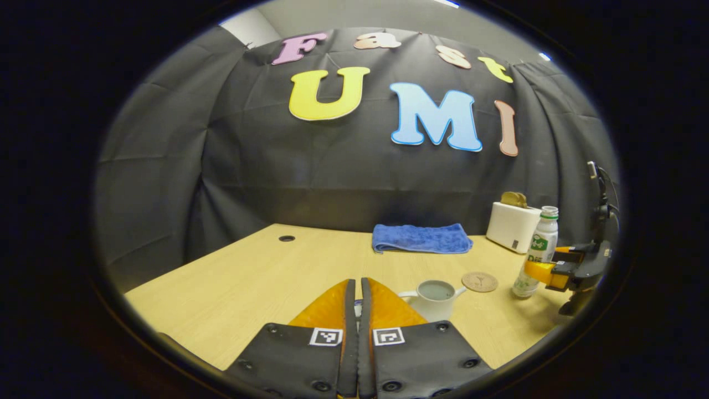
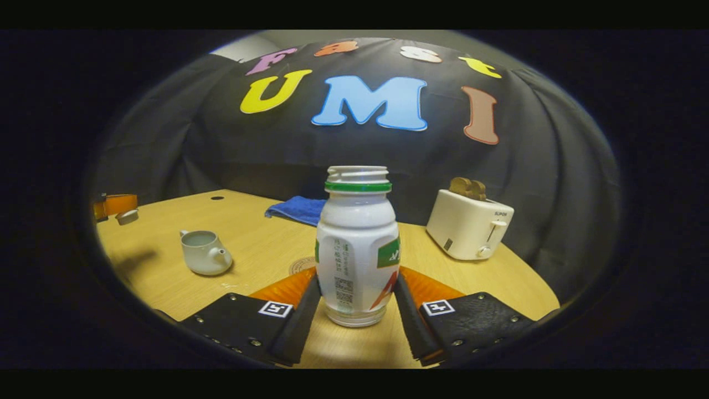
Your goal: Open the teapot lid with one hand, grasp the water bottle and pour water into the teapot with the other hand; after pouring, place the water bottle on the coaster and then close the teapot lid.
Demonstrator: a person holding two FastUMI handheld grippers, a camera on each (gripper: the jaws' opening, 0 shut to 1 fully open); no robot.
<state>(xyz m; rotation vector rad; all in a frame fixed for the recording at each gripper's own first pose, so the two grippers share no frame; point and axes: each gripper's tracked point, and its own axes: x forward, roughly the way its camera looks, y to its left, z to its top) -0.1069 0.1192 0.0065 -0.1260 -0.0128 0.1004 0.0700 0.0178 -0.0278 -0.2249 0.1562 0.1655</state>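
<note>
Plainly clamped on the water bottle (image 2: 354,244), low on its body, with both fingers of the right gripper (image 2: 357,296) pressing its flanks; uncapped, upright, base on the table (image 1: 249,277), just beside the coaster (image 1: 479,281) and not on it. Well apart from the teapot (image 2: 204,254), open-mouthed and further along the table, spout turned toward the bottle's side. Hard to tell from here how much water sits in either vessel.

Over at the left gripper (image 1: 357,288), fingers drawn nearly together, apparently nipping the teapot lid (image 2: 127,216) by its knob, held up and away from the pot.

Likely to slop from the open neck if tipped or swung too fast. Could pivot in so low a hold, being top-heavy above the fingers, and miss the small teapot mouth. Might catch the coaster's rim and topple if set down half on it. Risks dropping the small lid, given so thin a purchase. Little danger from the toaster (image 2: 468,224) or blue towel (image 1: 421,238), both set back near the wall
</note>
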